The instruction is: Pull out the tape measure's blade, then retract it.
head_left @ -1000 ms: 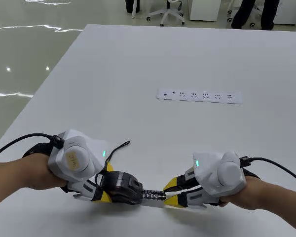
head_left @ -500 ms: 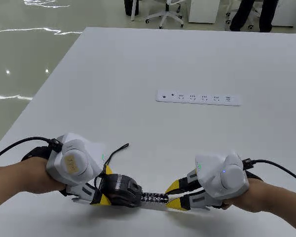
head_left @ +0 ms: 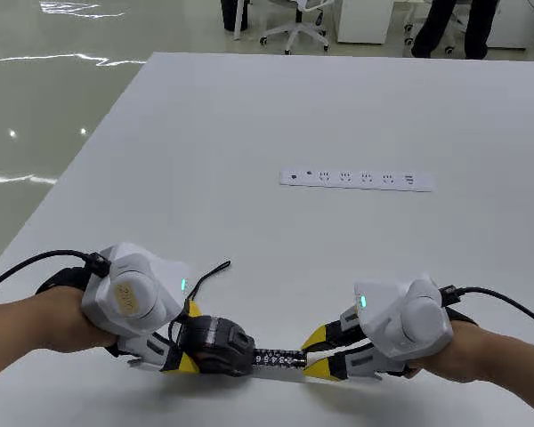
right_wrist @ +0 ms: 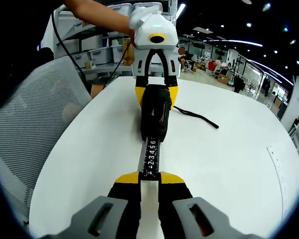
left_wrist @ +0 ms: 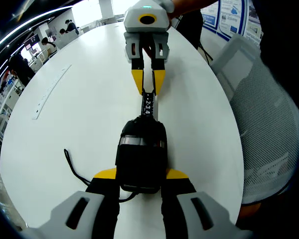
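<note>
A black tape measure (head_left: 215,345) rests on the white table (head_left: 338,107) near its front edge, held in my left gripper (head_left: 185,342), whose yellow-tipped jaws are shut on its case (left_wrist: 141,153). A short length of numbered blade (head_left: 279,358) runs out from the case to my right gripper (head_left: 315,352), which is shut on the blade's end (right_wrist: 150,167). In the right gripper view the case (right_wrist: 155,113) lies straight ahead with the left gripper (right_wrist: 155,94) behind it. In the left gripper view the right gripper (left_wrist: 148,82) faces me over the blade (left_wrist: 147,105).
A white power strip (head_left: 356,179) lies flat in the middle of the table. The tape's black wrist strap (head_left: 206,272) trails on the table behind the case. A mesh chair (right_wrist: 37,134) stands at the table's edge. Office chairs and people stand far off.
The right gripper has drawn a little to the right with the blade end, so slightly more blade shows between the grippers. The left gripper and case have stayed put.
</note>
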Demonstrator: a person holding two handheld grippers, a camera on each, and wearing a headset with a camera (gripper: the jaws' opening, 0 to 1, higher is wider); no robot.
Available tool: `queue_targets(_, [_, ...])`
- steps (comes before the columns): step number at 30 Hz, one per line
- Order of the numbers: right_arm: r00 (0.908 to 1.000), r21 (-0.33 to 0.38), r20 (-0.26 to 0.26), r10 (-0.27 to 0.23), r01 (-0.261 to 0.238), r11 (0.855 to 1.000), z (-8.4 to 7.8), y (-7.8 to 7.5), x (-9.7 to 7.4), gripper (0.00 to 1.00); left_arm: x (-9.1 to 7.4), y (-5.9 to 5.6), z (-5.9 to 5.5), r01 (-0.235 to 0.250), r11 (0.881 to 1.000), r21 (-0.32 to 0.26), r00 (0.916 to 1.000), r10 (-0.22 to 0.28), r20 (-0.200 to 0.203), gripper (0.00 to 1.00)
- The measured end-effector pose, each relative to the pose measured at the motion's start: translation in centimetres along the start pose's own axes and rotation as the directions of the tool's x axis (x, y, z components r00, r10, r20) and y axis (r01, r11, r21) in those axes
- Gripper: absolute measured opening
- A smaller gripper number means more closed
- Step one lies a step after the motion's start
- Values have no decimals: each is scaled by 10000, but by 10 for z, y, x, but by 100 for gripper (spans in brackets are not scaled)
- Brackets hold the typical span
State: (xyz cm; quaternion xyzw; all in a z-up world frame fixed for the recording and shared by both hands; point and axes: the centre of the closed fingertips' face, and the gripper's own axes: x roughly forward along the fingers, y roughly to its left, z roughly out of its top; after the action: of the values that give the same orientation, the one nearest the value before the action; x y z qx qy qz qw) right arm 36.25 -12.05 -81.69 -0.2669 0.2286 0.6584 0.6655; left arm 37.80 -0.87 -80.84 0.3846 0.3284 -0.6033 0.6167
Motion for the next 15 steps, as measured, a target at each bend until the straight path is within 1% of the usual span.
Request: queue_targets(15, [10000,150,1,-14,14,9999,-5,1,-5,11,0,0,1,-12,10000,-36,10000,12,-18,27])
